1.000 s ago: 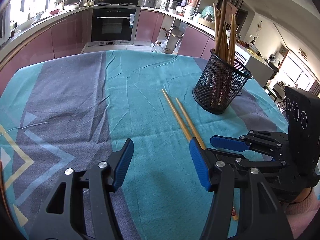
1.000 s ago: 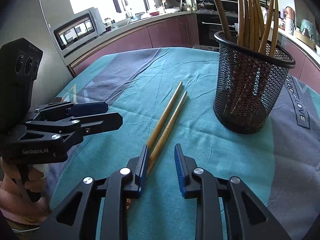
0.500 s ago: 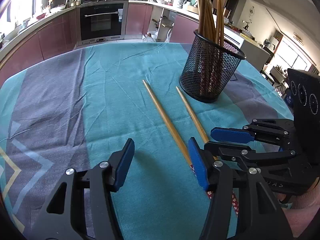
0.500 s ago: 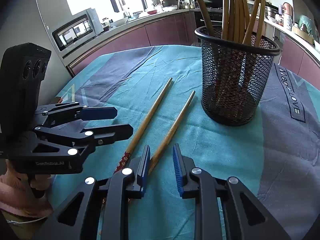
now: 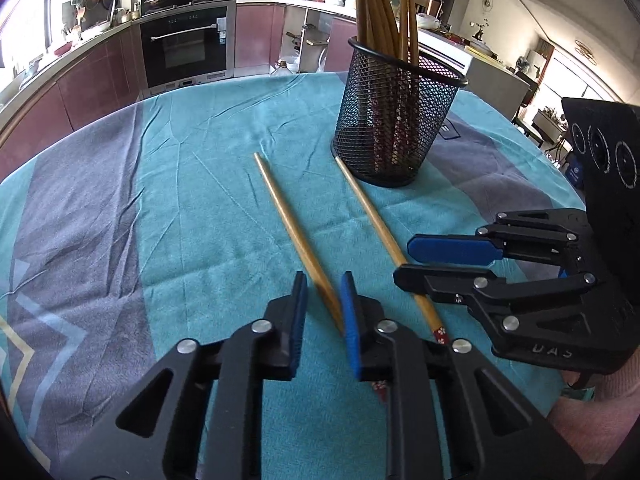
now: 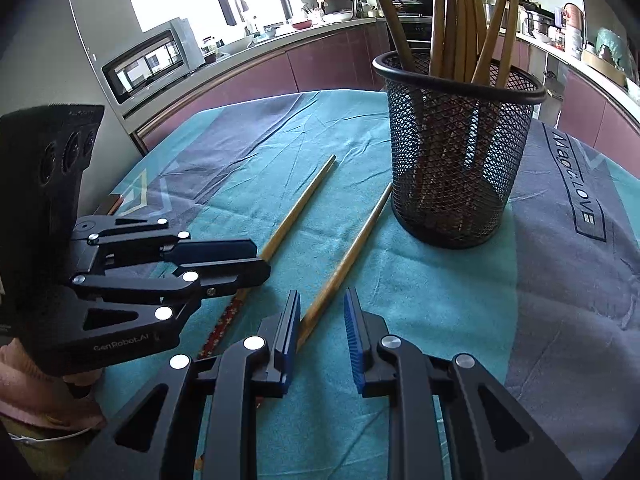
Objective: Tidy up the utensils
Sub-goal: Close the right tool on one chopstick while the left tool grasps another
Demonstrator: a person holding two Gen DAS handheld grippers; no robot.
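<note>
Most chopsticks stand in the mesh holder (image 5: 396, 120); two chopsticks (image 5: 294, 228) (image 5: 376, 224) remain on the tablecloth (image 5: 180, 208). The left gripper (image 5: 323, 304) and right gripper (image 6: 322, 328) each straddle one, jaws parted, neither clamped yet.

The cloth (image 5: 192, 216) covering the surface is showing a matt, finely napped weave in teal and grey, creased into soft wrinkles. The two loose chopsticks (image 5: 296, 232) are looking like smooth, pale wood with a faint sheen, one carrying a red patterned end (image 6: 222, 326). The holder (image 6: 456, 168) is standing as black wire mesh, metal by its look, with a smooth solid rim. The left gripper (image 5: 323, 312) and the right gripper (image 6: 322, 334) are showing matt black plastic bodies, bright metal rivets, and blue ribbed pads (image 6: 354, 344) that are looking rubbery. Far off, the oven door (image 5: 186, 56) is gleaming like dark glass.
</note>
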